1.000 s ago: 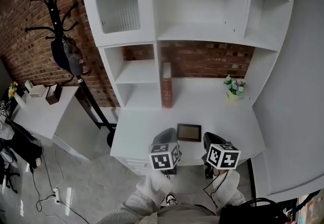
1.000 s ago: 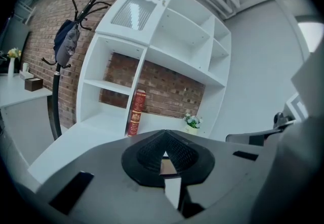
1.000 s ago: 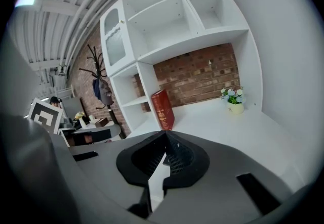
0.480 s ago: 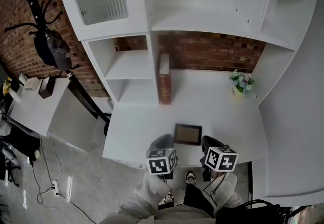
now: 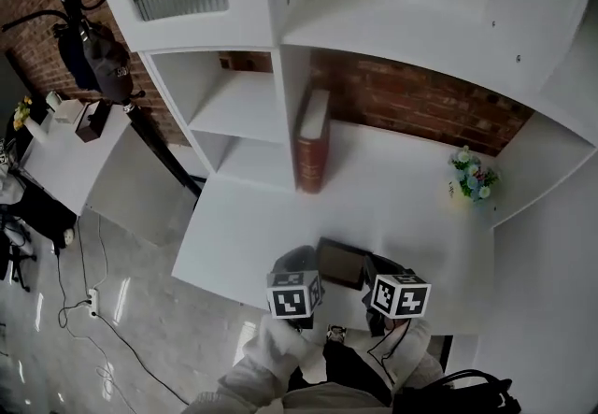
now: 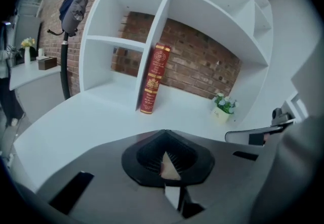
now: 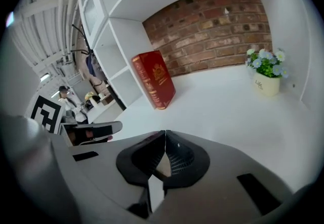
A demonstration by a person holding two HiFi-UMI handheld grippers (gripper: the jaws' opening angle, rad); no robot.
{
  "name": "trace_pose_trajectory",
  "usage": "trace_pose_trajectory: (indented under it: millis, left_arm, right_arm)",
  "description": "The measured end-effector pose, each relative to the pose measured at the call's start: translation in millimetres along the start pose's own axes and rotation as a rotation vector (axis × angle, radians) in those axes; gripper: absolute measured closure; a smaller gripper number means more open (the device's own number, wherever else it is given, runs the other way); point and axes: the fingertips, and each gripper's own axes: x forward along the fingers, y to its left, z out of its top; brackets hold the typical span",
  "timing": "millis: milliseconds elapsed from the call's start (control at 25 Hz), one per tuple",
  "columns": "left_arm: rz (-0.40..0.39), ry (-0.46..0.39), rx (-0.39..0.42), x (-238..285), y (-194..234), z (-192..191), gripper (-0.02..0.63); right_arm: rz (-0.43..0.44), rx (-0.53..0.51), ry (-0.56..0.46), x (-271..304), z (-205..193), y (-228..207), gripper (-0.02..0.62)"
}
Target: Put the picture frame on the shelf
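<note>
head view, lower centre: dark rectangular picture frame (image 5: 343, 263) on white desk (image 5: 402, 192) between left gripper (image 5: 301, 263) and right gripper (image 5: 386, 269), both pressed together.

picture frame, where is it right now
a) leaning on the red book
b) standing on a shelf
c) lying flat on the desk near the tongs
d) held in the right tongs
c: the head view shows the picture frame lying flat on the desk, well short of the red book, while the left tongs and the right tongs are both shut with nothing between them.
</note>
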Motion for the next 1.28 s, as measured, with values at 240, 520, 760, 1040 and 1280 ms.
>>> trace_pose_trajectory:
  millis: [240, 520, 760, 1040, 1280]
  left_arm:
    - [0.124, 0.031, -0.078, 19.4, 7.0, -18.3, 0.598]
    - [0.174, 0.062, -0.111, 37.6, 9.0, -18.7, 0.598]
    - [0.239, 0.071, -0.132, 47.5, 20.1, -22.3, 0.598]
    - [0.267, 0.076, -0.165, 59.3, 30.0, -33.0, 0.598]
    - [0.294, 0.083, -0.187, 62.9, 37.8, -38.4, 0.598]
  right_arm:
    - [0.14, -0.168, 0.128, 39.5, -10.2, -3.3, 0.571]
    - [0.308, -0.339, 0.245, 81.8, -21.9, 3.5, 0.569]
    - [0.428, -0.489, 0.377, 106.5, -33.5, 2.0, 0.561]
    - [0.496, -0.566, 0.463, 119.2, -48.8, 4.2, 0.497]
    - [0.514, -0.634, 0.528, 124.8, -57.1, -1.1, 0.497]
